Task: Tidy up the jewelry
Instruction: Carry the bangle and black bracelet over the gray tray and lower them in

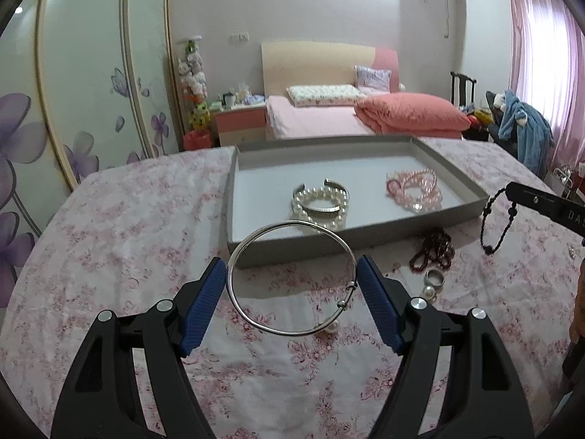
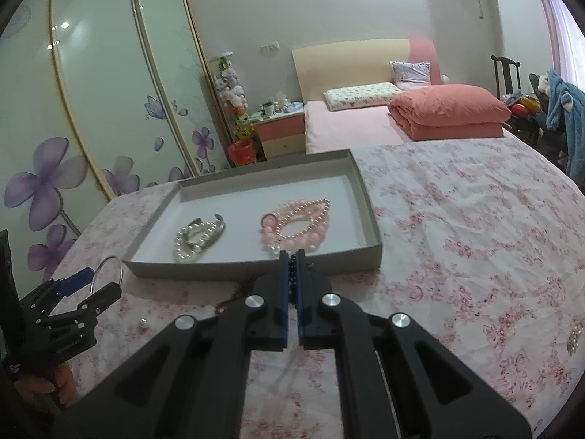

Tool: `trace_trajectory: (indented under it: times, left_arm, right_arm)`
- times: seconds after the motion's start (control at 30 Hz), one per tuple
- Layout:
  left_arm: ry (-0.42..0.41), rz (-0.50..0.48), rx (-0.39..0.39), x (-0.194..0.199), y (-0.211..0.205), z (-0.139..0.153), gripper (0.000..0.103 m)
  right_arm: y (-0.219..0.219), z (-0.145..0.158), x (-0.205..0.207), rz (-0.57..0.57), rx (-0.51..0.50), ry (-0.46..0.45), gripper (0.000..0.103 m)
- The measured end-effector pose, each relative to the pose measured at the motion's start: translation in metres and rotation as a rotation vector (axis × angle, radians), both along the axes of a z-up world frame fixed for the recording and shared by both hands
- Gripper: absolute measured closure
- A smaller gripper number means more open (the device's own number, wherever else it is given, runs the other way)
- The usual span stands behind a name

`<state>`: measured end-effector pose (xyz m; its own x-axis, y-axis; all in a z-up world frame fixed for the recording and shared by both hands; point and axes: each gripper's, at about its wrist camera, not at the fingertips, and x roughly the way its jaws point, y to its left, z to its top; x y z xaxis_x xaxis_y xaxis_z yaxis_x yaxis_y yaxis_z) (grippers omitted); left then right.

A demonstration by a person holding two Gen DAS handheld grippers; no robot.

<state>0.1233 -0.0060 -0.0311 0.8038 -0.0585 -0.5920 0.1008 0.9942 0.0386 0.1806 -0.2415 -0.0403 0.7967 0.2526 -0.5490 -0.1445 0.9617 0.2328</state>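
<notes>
- Two pieces are up off the flowered cloth (image 1: 109,226) at once: the left gripper (image 1: 291,285) holds a thin silver bangle (image 1: 290,278) braced across its wide-set blue pads (image 1: 203,311), and the right gripper (image 2: 291,256) has its jaws pinched tight on a dark beaded bracelet (image 1: 497,219) that dangles below them
- Both point toward the grey tray (image 1: 234,197), which already holds a pearl strand with a silver cuff (image 1: 320,205) and a heap of pink beads (image 1: 415,190)
- For the bangle, I would clear the near wall first, then lower it flat onto bare floor left of the pearls; it is held only by its rim, so any tilt may let it slip
- For the dark bracelet, aim for open space beside the pink heap and let the loop settle before releasing
- Several loose items remain on the cloth: a dark red strand (image 1: 433,248), a ring (image 1: 435,278) and small pearls (image 1: 428,294)
</notes>
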Motion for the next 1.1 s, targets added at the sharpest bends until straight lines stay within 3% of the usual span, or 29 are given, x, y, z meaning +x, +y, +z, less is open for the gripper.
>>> trace_trajectory:
  times: [0.43,0.7,1.1]
  left_arm:
    - [-0.143,0.061,-0.071,-0.018,0.014,0.033,0.029]
    - [-0.221,0.054,-0.062,-0.029,0.004,0.048,0.029]
    - [-0.26,0.017,-0.058,-0.002,-0.014,0.06,0.029]
  right_arm:
    - [0.022,0.038,-0.028,0.037,-0.002,-0.155,0.098]
    - [0.037,0.058,-0.037,0.037,-0.036,-0.258,0.098]
    - [0.04,0.074,-0.007,0.019,-0.016,-0.295,0.098]
